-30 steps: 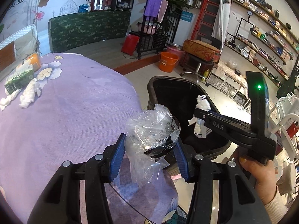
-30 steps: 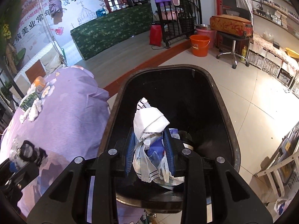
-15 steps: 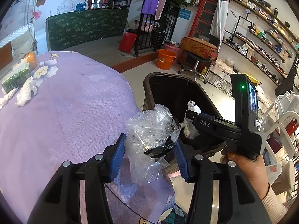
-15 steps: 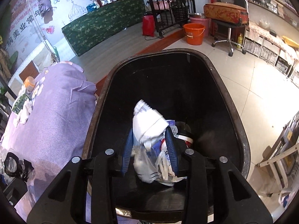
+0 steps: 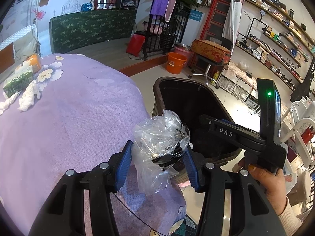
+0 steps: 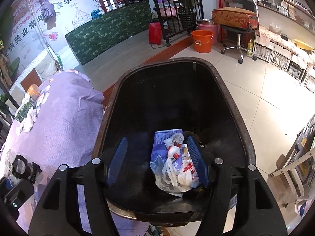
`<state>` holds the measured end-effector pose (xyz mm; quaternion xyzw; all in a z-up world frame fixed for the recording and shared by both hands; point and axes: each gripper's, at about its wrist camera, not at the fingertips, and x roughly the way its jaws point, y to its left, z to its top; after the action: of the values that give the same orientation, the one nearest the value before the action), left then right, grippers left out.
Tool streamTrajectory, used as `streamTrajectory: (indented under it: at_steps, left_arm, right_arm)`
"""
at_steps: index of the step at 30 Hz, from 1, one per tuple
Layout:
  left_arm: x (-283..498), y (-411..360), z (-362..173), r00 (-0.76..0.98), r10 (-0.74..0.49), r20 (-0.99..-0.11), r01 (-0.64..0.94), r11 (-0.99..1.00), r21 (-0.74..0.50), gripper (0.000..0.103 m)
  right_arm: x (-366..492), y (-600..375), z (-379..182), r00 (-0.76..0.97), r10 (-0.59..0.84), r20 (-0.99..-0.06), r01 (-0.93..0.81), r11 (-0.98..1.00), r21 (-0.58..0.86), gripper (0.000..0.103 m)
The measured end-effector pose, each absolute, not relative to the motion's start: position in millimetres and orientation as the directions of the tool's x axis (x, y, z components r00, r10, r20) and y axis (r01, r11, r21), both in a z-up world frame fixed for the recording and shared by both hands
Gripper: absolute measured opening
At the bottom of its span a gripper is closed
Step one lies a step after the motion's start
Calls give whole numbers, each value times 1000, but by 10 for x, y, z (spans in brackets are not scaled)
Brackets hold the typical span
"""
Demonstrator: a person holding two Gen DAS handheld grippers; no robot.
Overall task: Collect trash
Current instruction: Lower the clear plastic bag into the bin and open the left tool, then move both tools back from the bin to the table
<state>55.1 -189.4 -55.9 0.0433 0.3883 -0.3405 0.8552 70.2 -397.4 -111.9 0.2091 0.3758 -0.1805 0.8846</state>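
My left gripper [image 5: 157, 166] is shut on a crumpled clear plastic bag [image 5: 160, 137] with dark bits inside, held at the corner of the purple table beside the black trash bin [image 5: 157, 96]. My right gripper [image 6: 156, 160] hangs over the bin [image 6: 232, 102]; its jaws are opening and nothing is between the blue pads [image 6: 195, 158]. The white wrapper [image 6: 177, 169] lies on the bin floor among other litter. In the left wrist view the right gripper's body [image 5: 242, 135] reaches over the bin, held by a hand [image 5: 261, 177].
On the purple flowered tablecloth [image 5: 59, 118] far left lie white crumpled tissues [image 5: 29, 96], a green packet [image 5: 17, 80] and an orange box [image 5: 33, 63]. An orange bucket [image 6: 202, 40], a stool with a red case [image 6: 234, 19] and shelves stand on the tiled floor beyond.
The right gripper opened and the white wrapper it held dropped onto the litter in the bin. The left gripper kept still with the plastic bag.
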Motion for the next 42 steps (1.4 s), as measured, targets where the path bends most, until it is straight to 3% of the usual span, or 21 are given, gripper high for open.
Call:
streamTrajectory:
  at_steps: [5,8,30,34,36,42]
  left_arm:
    - [585,-1986,-525,471,-555,-686,630,756,-179,49]
    - [619,-2090,-505,457,-566,-686,640,745,-188,49]
    - [655,-3029,-628,366,-573,-733,754,644,-128,51]
    - [665,-3056,-643,364,-576,-732,762,636,-121,65]
    - [665,-3038,-649,371,-582,-724,756,642,-128,82]
    - [651,-2961,-623,384,-596,-705,741,655,-150,92]
  right_arm:
    - [629,-3973,-996,672,-192,-715,489,840,234,67]
    - [566,-4022,-904,679,-231,-697,512,830,223,80]
    - [74,-4590,-868,635,-355,-686,660,710,243,81]
    - [74,-4636,-868,637,-351,-686,663,704,254,81]
    - [62,-4626,-869,638,-354,-684,663,704,254,81]
    - [47,-4623,-868,636,-364,-680,668,701,250,86]
